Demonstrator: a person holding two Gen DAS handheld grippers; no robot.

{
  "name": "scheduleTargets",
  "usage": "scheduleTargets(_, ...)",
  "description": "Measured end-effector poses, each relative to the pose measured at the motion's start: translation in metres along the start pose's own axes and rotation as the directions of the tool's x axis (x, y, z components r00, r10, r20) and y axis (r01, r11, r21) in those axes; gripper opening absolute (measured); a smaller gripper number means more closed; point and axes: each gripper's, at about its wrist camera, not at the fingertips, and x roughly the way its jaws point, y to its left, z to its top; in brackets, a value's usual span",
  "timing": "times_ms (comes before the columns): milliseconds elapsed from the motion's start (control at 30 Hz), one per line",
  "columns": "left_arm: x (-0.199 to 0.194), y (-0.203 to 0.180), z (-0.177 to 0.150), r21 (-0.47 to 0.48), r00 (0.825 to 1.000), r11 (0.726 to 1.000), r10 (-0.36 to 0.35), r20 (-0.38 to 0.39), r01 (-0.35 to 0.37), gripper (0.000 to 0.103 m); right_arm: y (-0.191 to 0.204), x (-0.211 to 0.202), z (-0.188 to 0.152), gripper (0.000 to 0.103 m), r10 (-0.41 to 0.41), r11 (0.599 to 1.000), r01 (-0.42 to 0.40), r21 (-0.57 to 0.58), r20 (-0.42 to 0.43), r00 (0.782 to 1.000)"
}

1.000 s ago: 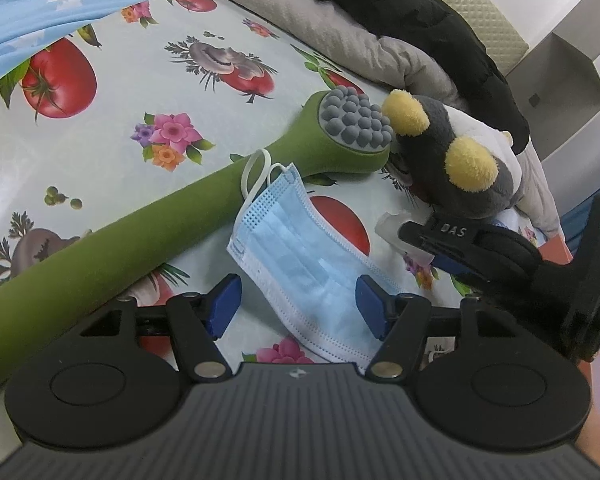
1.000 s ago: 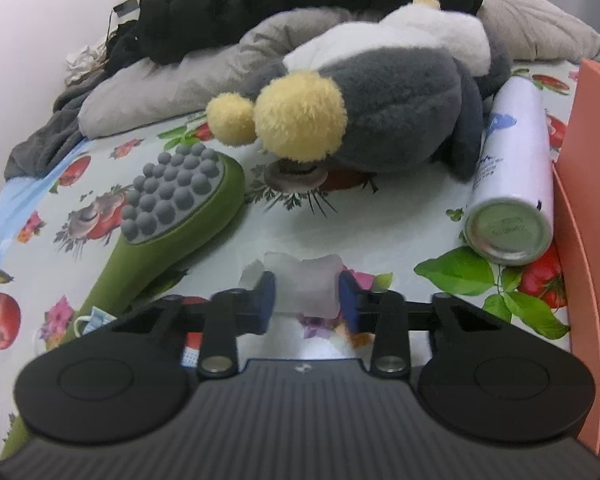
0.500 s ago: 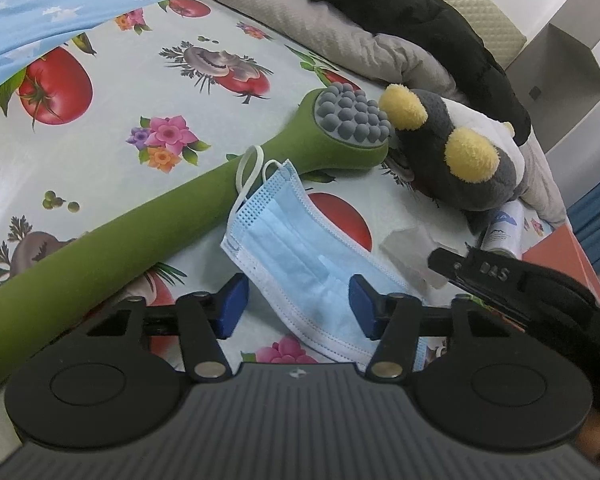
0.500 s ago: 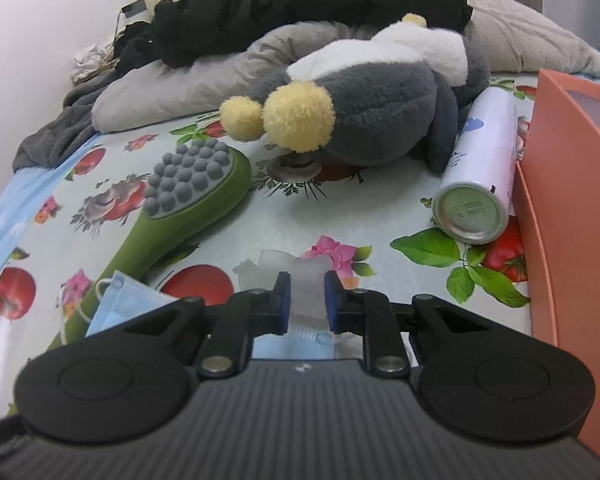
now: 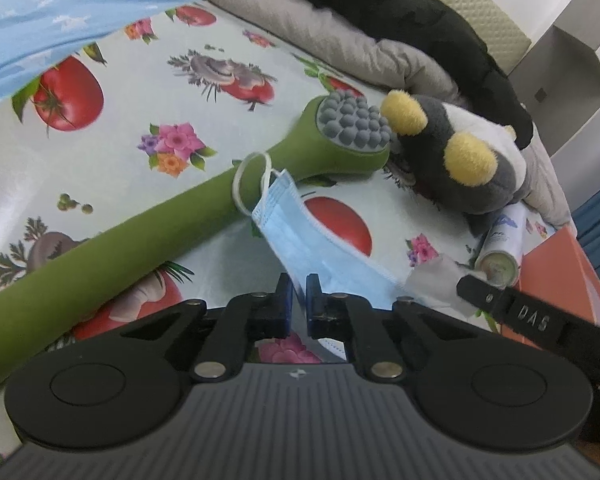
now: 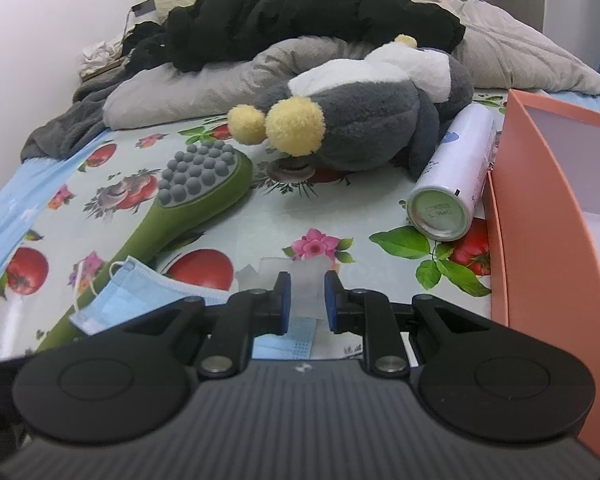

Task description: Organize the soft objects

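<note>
A blue face mask (image 5: 312,240) lies on the flowered sheet, its ear loop over a long green massager (image 5: 140,240). My left gripper (image 5: 296,300) is shut on the mask's near edge, which is pulled up into a fold. To the right, my right gripper (image 6: 305,296) is shut on a white translucent scrap (image 6: 306,280) and holds it off the sheet; that scrap (image 5: 432,280) also shows in the left wrist view, at the right gripper's tip (image 5: 468,284). A grey and white plush toy (image 6: 372,128) with yellow feet lies behind.
A white spray can (image 6: 452,184) lies beside an orange box (image 6: 540,240) at the right. Grey pillows (image 6: 188,92) and a black garment (image 6: 300,20) are piled at the back. The massager (image 6: 188,200) runs diagonally on the left, with the mask (image 6: 140,292) below it.
My left gripper's jaws have closed on the mask and its edge has lifted. My right gripper, gripping the white scrap, has drawn back and up, away from the plush toy.
</note>
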Motion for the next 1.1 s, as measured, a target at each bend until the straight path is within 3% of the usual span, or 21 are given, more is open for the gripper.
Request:
scheduleTargets(500, -0.092, -0.014, -0.012, 0.050, 0.992, 0.995, -0.088, 0.089, 0.084, 0.006, 0.009, -0.077, -0.011, 0.021, 0.029, 0.997, -0.025, -0.068, 0.055, 0.998)
scheduleTargets(800, -0.150, -0.022, -0.027, 0.118, 0.986, 0.988, -0.110, 0.122, 0.096, 0.006, 0.008, -0.131, -0.028, 0.021, 0.025, 0.998, -0.019, -0.066, 0.084, 0.996)
scheduleTargets(900, -0.158, -0.020, -0.035, 0.146, 0.989, 0.985, -0.104, 0.105, 0.088, 0.006, 0.007, -0.143, -0.037, 0.021, 0.029, 0.997, -0.023, -0.072, 0.080, 0.996)
scheduleTargets(1100, -0.137, -0.010, -0.044, 0.226, 0.993, 0.967, -0.115, -0.011, 0.114, 0.008, 0.008, -0.150, -0.064, 0.021, 0.030, 0.995, -0.026, -0.094, 0.039, 0.999)
